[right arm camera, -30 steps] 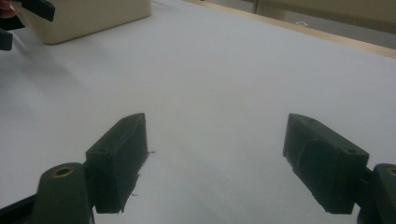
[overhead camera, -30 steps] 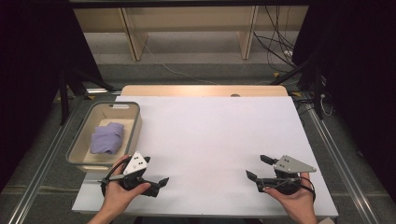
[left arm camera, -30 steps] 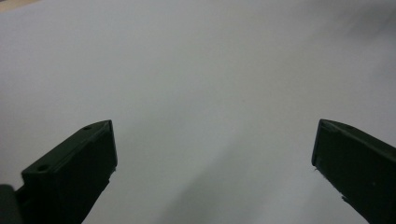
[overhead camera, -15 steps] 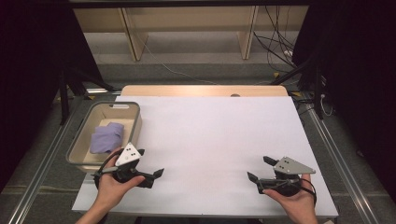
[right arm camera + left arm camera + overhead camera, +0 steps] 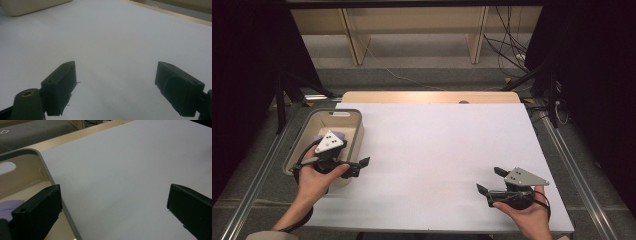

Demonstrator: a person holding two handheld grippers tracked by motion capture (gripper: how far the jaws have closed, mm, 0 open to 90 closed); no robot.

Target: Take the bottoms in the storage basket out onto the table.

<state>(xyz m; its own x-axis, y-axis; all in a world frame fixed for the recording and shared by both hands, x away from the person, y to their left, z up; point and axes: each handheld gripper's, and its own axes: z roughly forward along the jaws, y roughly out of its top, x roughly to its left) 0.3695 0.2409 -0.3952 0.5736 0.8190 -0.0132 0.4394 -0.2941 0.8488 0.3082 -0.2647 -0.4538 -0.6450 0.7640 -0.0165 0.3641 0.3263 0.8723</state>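
A beige bin (image 5: 337, 111) with a grey rim stands at the table's left edge, and a purple cloth (image 5: 339, 135) lies inside it. My left gripper (image 5: 357, 167) hovers open above the bin's near right corner, jaws pointing right. In the left gripper view, its left jaw hangs over the bin's rim (image 5: 47, 176) beside the cloth (image 5: 8, 207), and its right jaw over the white tabletop (image 5: 120, 170). My right gripper (image 5: 489, 180) rests low at the front right. Its jaws have just been opening and stand open with nothing between them (image 5: 115, 90).
The white tabletop (image 5: 442, 145) ends in a wooden strip (image 5: 427, 97) at the far edge. Metal rails (image 5: 582, 185) run along both sides. Wooden shelving (image 5: 412, 30) and floor cables (image 5: 512, 50) lie beyond. The bin's corner (image 5: 32, 6) shows far off in the right gripper view.
My left hand has lifted from the table's front edge and moved away from me and left, to above the bin. The right hand has stayed in place.
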